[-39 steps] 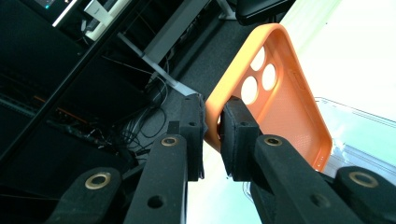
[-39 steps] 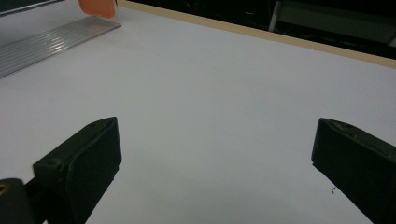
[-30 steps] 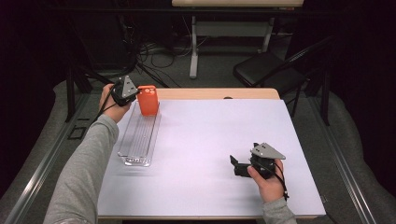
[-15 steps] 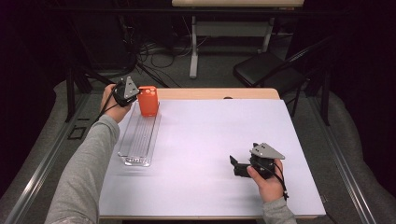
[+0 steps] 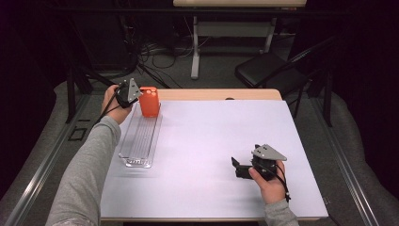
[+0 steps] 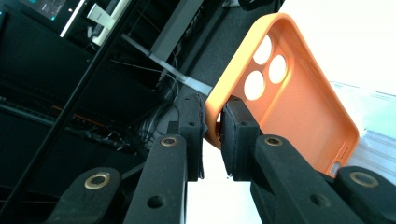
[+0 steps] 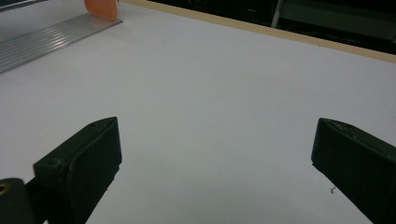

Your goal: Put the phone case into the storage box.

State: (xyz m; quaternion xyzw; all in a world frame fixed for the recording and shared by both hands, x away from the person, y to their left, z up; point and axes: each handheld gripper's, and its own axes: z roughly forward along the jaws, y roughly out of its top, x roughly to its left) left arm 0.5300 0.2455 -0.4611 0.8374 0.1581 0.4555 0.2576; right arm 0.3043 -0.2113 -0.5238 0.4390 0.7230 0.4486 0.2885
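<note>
Orange phone case [image 5: 149, 100] upright in clear tray [image 5: 139, 141]

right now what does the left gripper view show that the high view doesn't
Left gripper view alone: the inside of the orange rubbery phone case with its three round camera holes, and the left claw pinching the case's rim between its black pads. High view alone: the right claw with its jaws apart over the white table cover, both grey sleeves, and the black folding chair beyond. Both views: the case, the left claw, and the clear ribbed plastic tray below the case.
</note>
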